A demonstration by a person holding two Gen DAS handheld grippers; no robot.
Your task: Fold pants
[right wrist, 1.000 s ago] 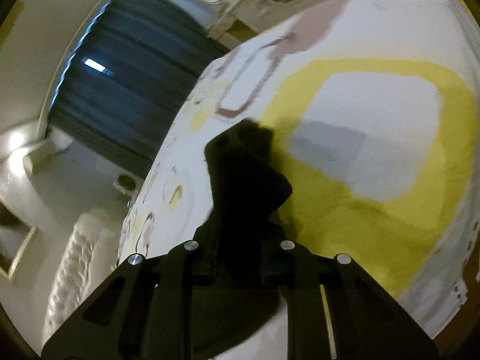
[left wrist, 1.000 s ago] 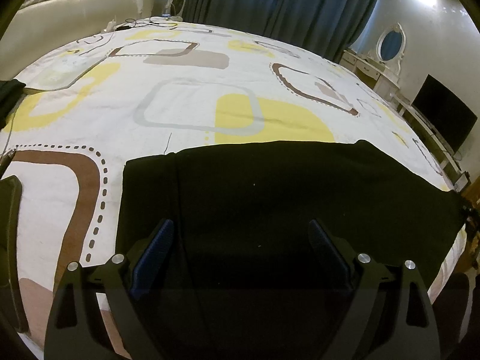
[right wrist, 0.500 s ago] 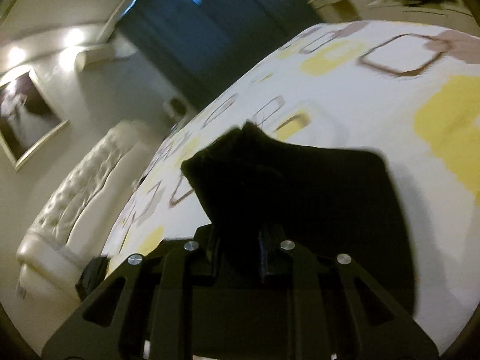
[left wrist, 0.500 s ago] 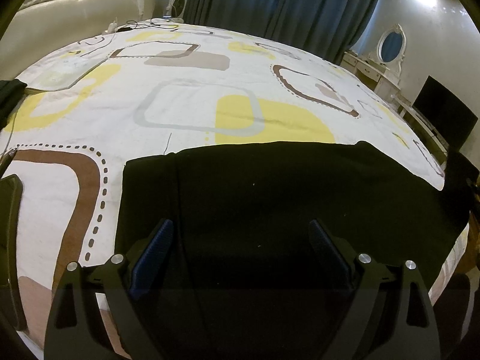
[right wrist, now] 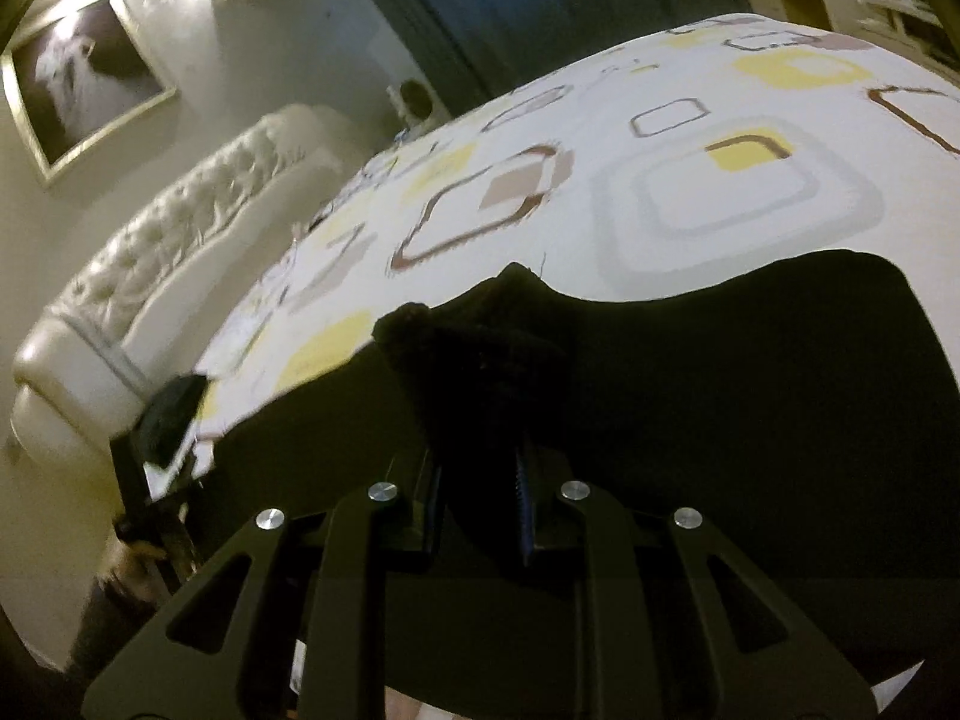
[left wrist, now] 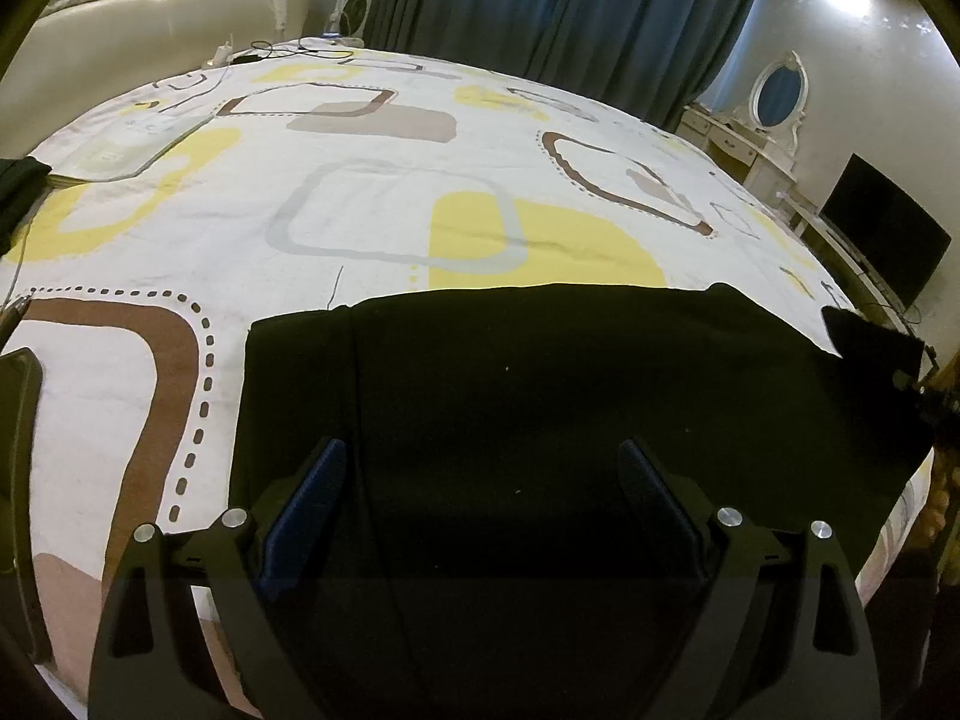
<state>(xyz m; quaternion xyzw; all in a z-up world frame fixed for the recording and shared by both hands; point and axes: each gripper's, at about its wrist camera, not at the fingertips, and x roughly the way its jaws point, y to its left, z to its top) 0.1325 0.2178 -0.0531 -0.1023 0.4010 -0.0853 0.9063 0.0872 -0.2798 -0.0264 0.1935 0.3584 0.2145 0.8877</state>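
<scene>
Bedroom setting: a wide bed (left wrist: 372,192) with a white sheet printed in yellow, brown and grey rounded squares, a tufted cream headboard (right wrist: 150,252) at one end, dark blue curtains (left wrist: 570,6) behind, a dressing table with an oval mirror (left wrist: 777,90) and a dark screen (left wrist: 882,246) to the side.

Black pants (left wrist: 540,396) lie flat across the near part of the bed, one folded edge running parallel to the bed's side. Left tongs (left wrist: 480,480) hang over the cloth with jaws spread wide, nothing between them. Right tongs (right wrist: 480,480) are clamped on a bunched end of the pants, the fabric standing up as a dark peak between the pads; the same raised end shows at the right margin of the left wrist view.

Judgement: the step in hand is carrying the gripped end across to lay it over the flat portion. To do it well, keep the end high enough not to drag, align it with the far edge before lowering, and release only once it lies square. The left tongs could pin the lower layer against shifting.
</scene>
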